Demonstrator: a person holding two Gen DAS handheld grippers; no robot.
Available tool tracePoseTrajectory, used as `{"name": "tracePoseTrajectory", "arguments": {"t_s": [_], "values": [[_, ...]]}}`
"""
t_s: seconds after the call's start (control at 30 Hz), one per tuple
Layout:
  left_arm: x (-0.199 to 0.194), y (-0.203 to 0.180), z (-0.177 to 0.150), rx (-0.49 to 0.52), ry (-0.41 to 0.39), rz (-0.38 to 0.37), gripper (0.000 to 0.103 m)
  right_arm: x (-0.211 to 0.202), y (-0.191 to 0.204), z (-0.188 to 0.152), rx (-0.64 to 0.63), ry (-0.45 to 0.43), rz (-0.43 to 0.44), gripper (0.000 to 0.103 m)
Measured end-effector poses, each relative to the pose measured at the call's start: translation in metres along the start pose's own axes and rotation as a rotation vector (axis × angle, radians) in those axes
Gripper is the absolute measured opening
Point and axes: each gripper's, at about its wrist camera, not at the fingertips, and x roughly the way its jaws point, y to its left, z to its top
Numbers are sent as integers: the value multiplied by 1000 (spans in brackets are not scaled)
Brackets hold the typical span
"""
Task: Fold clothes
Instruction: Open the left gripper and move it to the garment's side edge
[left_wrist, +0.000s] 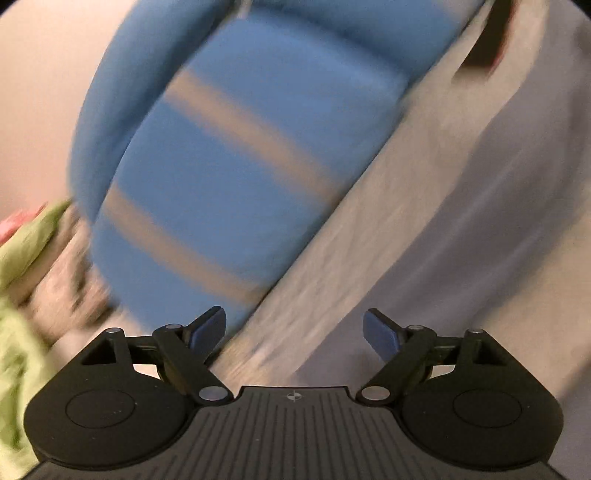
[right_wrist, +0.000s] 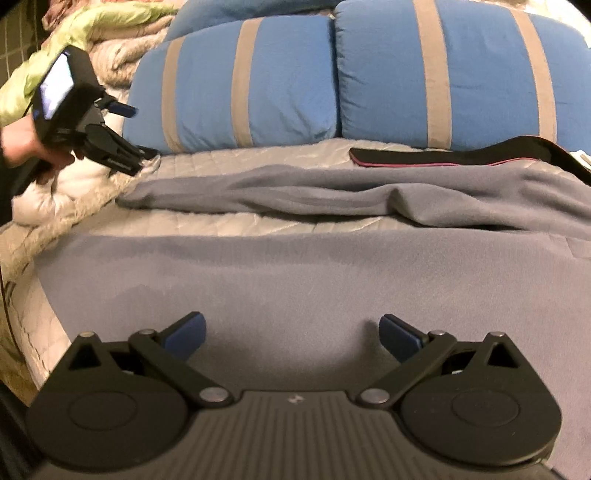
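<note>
Lying half-folded on the bed (right_wrist: 229, 221), the grey garment (right_wrist: 295, 280) needs further folds; left gripper (right_wrist: 135, 129) and right gripper (right_wrist: 291, 332) both spread, empty.

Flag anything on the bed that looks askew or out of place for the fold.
The grey garment is not flat: its far part lies bunched in a ridge, with a strip of quilted bedcover showing between it and the near part. A black pink-edged item lies by the pillows.
</note>
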Motion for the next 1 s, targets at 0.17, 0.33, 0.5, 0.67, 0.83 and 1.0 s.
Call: {"name": "tracePoseTrajectory", "arguments": {"t_s": [0.17, 0.33, 0.5, 0.67, 0.83, 1.0], "values": [[-60, -60, 46, 51, -221, -157, 81, -5, 0, 0, -29, -25, -73, 103], [-77, -140, 64, 331, -399, -143, 76, -6, -6, -1, -29, -25, -115, 103], [-47, -164, 68, 379, -358, -178, 45, -4, -10, 1, -13, -16, -111, 103], [-31, -161, 71, 353, -330, -229, 40, 0, -10, 3, -8, -7, -88, 103], [-31, -149, 72, 303, -314, -297, 40, 2, -12, 2, -3, 10, -78, 103], [-27, -137, 75, 226, -288, -361, 39, 3, -14, 3, 14, 20, -62, 103]]}}
